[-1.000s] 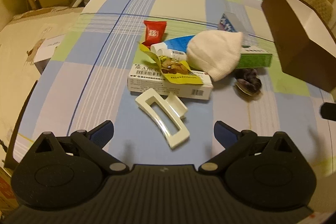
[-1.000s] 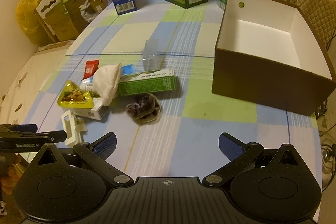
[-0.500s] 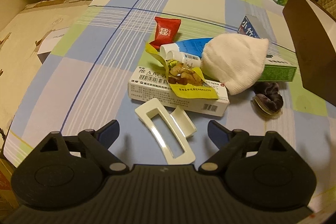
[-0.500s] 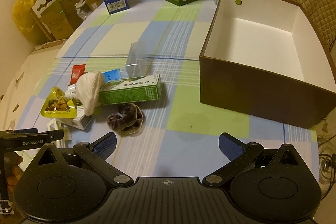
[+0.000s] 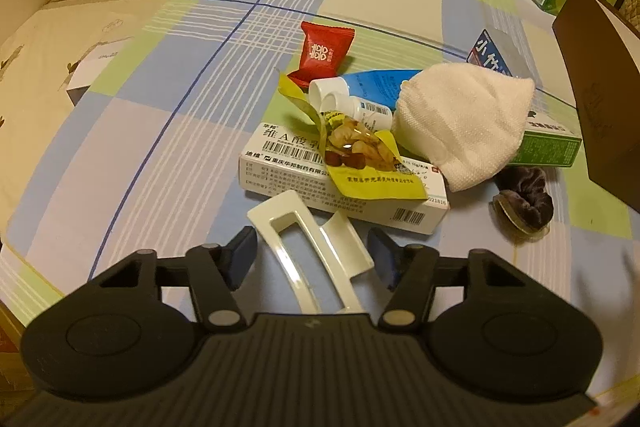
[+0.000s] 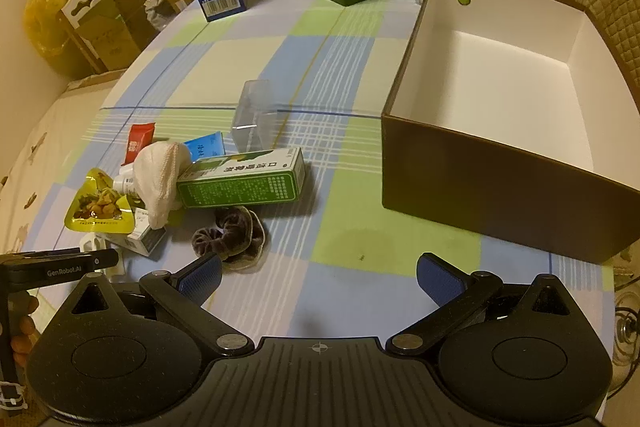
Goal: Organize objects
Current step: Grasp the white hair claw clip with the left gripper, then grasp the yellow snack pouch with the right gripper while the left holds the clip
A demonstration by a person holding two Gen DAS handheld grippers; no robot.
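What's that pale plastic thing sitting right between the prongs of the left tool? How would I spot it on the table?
Start at the pile of clutter on the checked tablecloth, and find the long white medicine box under a yellow snack pouch. Just in front of that box, between the open left tool, lies the hair claw clip. It is the only cream, glossy, hollow-framed piece; its neighbours are printed packets or cloth.
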